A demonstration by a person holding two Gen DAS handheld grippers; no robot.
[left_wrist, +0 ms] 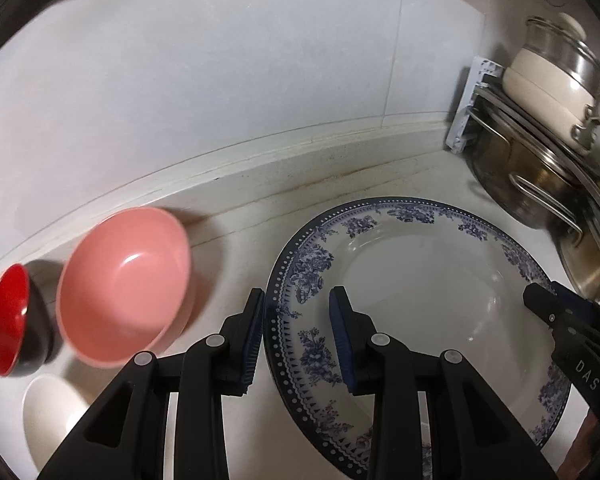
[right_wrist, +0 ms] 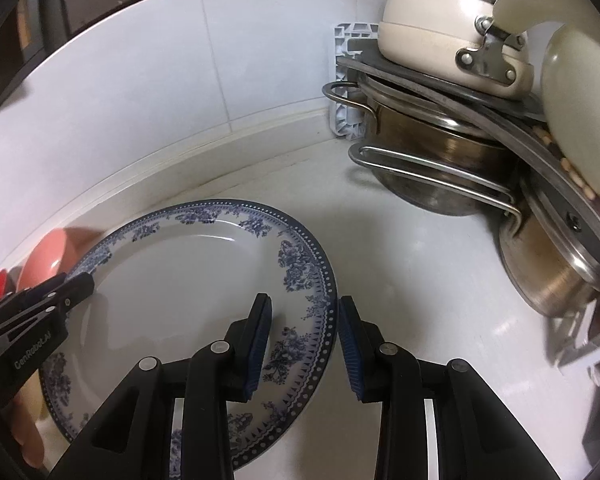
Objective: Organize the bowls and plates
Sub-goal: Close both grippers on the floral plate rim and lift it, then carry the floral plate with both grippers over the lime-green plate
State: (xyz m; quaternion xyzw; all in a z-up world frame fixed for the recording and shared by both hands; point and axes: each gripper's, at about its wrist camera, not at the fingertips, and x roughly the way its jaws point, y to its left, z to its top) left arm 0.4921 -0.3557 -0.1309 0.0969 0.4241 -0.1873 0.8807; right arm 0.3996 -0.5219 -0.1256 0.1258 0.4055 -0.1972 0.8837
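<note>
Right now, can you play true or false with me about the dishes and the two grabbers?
1. The left gripper has its fingers on either side of the blue-patterned plate rim. True.
2. The right gripper is squeezed shut on a spoon. False: it is open, astride the plate's rim at the opposite edge.
3. The pink bowl is stacked on the plate. False: it stands on the counter beside the plate.
4. A bowl that is red inside sits beside the pink bowl. True.
5. Metal pots are piled in the corner. True.
</note>
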